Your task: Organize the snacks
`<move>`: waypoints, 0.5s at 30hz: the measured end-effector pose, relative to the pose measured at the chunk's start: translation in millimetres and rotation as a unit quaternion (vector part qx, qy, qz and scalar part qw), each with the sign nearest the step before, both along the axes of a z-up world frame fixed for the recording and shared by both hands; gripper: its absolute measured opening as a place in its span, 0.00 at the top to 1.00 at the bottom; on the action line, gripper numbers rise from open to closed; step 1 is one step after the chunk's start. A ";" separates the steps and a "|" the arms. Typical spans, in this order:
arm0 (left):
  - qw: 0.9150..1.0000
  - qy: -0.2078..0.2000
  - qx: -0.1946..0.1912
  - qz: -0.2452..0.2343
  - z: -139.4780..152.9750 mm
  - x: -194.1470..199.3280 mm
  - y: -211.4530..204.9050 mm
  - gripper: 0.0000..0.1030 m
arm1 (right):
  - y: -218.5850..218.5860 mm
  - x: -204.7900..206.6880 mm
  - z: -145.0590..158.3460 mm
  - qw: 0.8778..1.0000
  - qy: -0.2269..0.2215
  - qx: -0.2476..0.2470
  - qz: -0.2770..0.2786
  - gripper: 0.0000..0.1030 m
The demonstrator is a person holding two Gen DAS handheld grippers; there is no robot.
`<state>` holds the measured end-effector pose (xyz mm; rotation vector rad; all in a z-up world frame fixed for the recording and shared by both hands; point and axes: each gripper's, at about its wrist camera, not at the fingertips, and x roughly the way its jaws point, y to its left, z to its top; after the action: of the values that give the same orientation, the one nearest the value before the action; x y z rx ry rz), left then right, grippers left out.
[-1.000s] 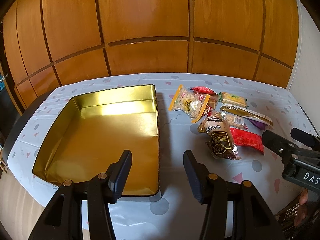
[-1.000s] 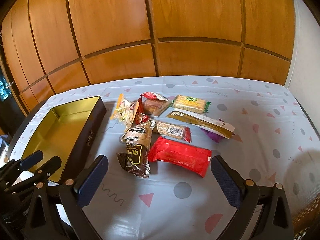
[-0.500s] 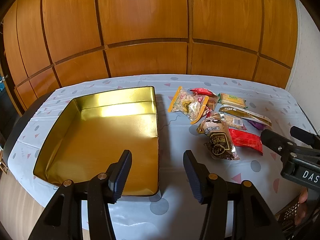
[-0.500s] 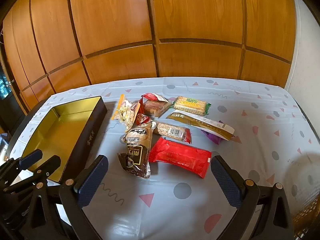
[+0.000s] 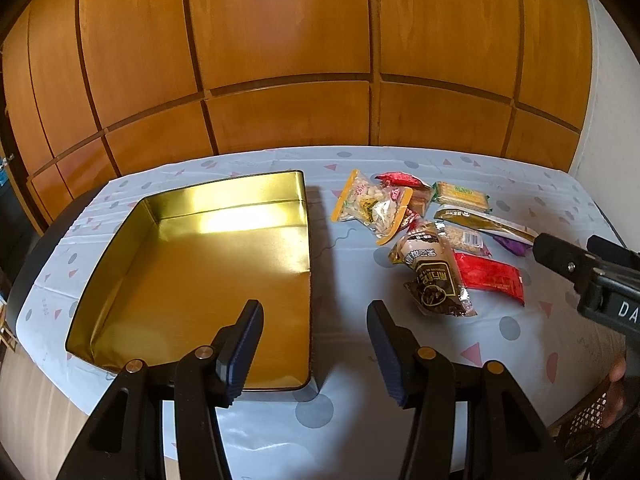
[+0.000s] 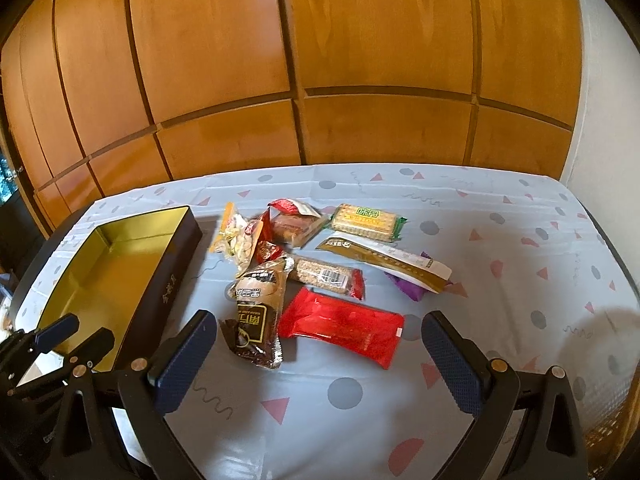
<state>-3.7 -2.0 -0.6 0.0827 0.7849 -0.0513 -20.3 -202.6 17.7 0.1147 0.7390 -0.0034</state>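
Observation:
An open gold-lined tin (image 5: 224,208) lies on the left of the table; its dark outer wall (image 6: 168,280) shows in the right wrist view. Right of it lies a loose heap of snacks: a red packet (image 6: 340,330), a dark brown packet (image 6: 256,316), a nut bag (image 6: 236,236), a cracker pack (image 6: 366,222), a long olive packet (image 6: 384,260). My left gripper (image 5: 314,312) hovers open over the tin's near right corner, holding nothing. My right gripper (image 6: 319,322) stands wide open above the table, just short of the red packet, touching nothing.
A pale cloth with triangles and dots covers the table (image 6: 500,264). A wooden panelled wall rises right behind it. A wicker chair (image 5: 584,420) and a hand (image 5: 614,376) show at the near right. The other gripper appears in each view: right gripper (image 5: 580,264), left gripper (image 6: 72,336).
My right gripper has edged slightly forward toward the snack heap. The left gripper, the tin and the snacks have stayed where they were.

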 end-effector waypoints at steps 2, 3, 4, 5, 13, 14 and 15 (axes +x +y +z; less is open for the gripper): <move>1.000 0.002 0.000 -0.003 -0.8 0.5 -1.1 0.47 | -2.1 1.1 0.4 1.000 0.000 -0.003 0.001 0.00; 1.000 0.004 -0.001 -0.005 -1.3 0.8 -1.7 0.47 | -4.1 2.7 1.1 1.000 -0.001 -0.005 0.002 0.00; 1.000 0.006 -0.002 -0.007 -2.1 1.1 -2.4 0.47 | -5.0 3.8 1.6 1.000 -0.001 -0.007 0.004 0.00; 1.000 0.008 -0.002 -0.010 -2.7 1.2 -3.3 0.47 | -7.1 5.7 2.4 1.000 0.000 -0.007 0.008 0.00; 0.999 0.024 -0.016 -0.031 -7.4 2.7 -9.7 0.47 | -44.4 30.5 14.7 1.000 0.006 -0.004 0.015 0.00; 0.999 0.025 -0.017 -0.034 -7.9 2.9 -10.5 0.47 | -51.4 34.8 18.2 1.000 0.004 -0.009 0.012 0.00; 0.999 0.027 -0.018 -0.037 -8.5 2.6 -11.2 0.47 | -55.8 37.7 21.1 1.000 0.001 -0.014 0.010 0.00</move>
<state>-1.1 -13.2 -9.0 0.0763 0.8342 -0.1391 17.4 -258.4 38.8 0.0807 0.7420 0.0049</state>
